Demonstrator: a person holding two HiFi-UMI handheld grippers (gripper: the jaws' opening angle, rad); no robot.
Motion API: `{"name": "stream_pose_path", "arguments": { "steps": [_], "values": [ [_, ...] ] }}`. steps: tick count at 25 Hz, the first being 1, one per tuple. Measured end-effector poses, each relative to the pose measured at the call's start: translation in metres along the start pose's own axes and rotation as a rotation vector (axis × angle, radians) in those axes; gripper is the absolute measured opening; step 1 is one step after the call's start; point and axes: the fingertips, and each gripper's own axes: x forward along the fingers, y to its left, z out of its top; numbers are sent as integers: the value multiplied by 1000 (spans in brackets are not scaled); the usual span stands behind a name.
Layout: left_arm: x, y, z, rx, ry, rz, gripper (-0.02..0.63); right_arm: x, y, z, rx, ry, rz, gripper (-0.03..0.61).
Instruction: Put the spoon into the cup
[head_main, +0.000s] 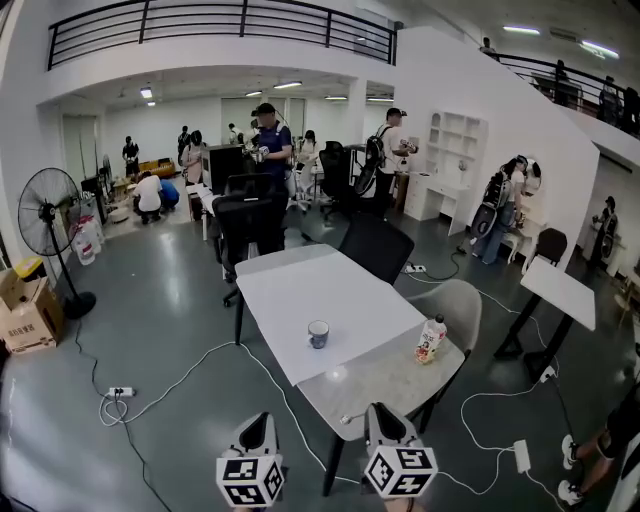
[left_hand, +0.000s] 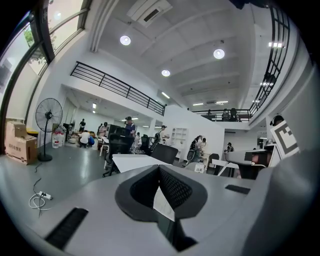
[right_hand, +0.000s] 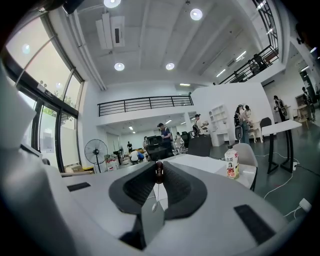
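Note:
The cup (head_main: 318, 334), white with a blue pattern, stands near the middle of the table, where its white top (head_main: 300, 285) meets the grey marbled part. A thin pale spoon (head_main: 346, 419) seems to lie on the grey part near the front corner. Both grippers hang low, just short of that corner. My left gripper (head_main: 255, 427) has its fingertips pressed together and holds nothing (left_hand: 159, 169). My right gripper (head_main: 383, 414) is close beside the spoon. Its jaws are almost together (right_hand: 159, 167). A dark sliver that I take for the cup (right_hand: 159, 173) shows in the slit, with the spoon (right_hand: 154, 205) below it.
A drink bottle (head_main: 431, 340) stands on the table's right edge (right_hand: 231, 162). Chairs ring the far and right sides (head_main: 375, 245) (head_main: 452, 300). Cables (head_main: 180, 380) and a power strip (head_main: 521, 455) lie on the floor. A second table (head_main: 560, 290) stands at the right, and people are at the back.

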Motion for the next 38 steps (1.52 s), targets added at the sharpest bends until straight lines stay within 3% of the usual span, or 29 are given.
{"name": "stream_pose_path", "arguments": {
  "steps": [17, 23, 38],
  "values": [
    [98, 31, -14, -26, 64, 29, 18, 102, -35, -21, 33, 90, -6, 64],
    [151, 47, -8, -17, 78, -23, 18, 145, -45, -17, 36, 88, -56, 64],
    [278, 108, 54, 30, 60, -158, 18, 249, -40, 27, 68, -3, -211, 64]
  ]
}}
